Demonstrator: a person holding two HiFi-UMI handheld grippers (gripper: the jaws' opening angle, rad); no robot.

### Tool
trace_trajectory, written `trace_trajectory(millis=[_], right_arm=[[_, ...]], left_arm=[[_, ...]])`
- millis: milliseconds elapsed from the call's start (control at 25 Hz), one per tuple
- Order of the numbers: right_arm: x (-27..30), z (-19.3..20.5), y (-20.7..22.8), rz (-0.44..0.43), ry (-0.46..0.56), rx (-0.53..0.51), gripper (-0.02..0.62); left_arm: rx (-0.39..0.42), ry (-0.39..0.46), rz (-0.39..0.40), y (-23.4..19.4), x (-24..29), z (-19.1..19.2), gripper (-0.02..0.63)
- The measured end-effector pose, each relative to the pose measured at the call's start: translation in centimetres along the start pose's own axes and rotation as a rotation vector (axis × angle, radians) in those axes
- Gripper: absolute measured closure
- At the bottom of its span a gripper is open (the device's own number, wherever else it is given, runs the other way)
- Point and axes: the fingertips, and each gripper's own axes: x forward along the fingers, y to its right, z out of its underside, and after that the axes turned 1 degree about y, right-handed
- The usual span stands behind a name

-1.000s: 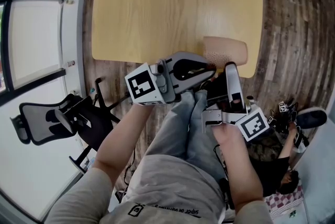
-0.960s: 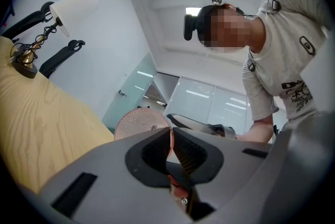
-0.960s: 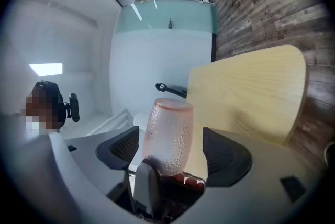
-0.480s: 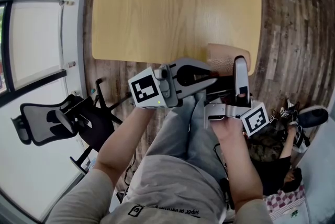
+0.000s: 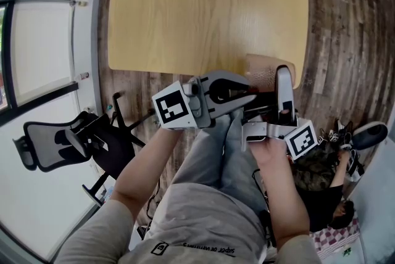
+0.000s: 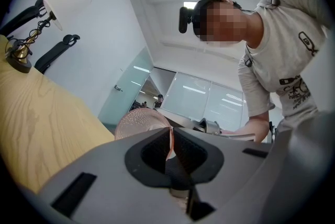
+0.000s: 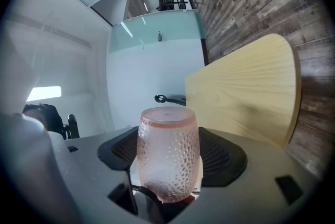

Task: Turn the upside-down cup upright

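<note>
The pink dimpled glass cup (image 5: 262,66) lies on its side at the near right corner of the wooden table (image 5: 203,10). My left gripper (image 5: 250,94) reaches it from the left. In the left gripper view the jaws are shut on the thin edge of the cup's wall, with the cup (image 6: 140,122) bulging just beyond them. My right gripper (image 5: 282,74) comes from the near side, one white finger lying over the cup. In the right gripper view the cup (image 7: 167,160) sits between the two pads, touching both, its flat end pointing away.
A black office chair (image 5: 68,142) stands on the plank floor to the left. A person sits on the floor at the lower right (image 5: 333,195). A lamp with a white shade (image 6: 68,0) stands at the table's far end.
Over the last second the cup and both grippers shifted slightly toward the table's near edge. The right gripper rolled, its marker cube swinging to the right. In the last half second almost nothing moved.
</note>
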Motion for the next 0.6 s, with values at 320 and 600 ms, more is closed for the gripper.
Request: trace_trajectory(millis=[320, 600], right_arm=[[0.5, -0.3, -0.4, -0.011, -0.032, -0.084, 0.239], [1.3, -0.4, -0.7, -0.008, -0.095, -0.282, 0.239]], left_arm=[[0.001, -0.016, -0.043, -0.6, -0.3, 0.2, 0.468], [0.021, -0.038, -0.116, -1.5, -1.2, 0.6, 0.437]])
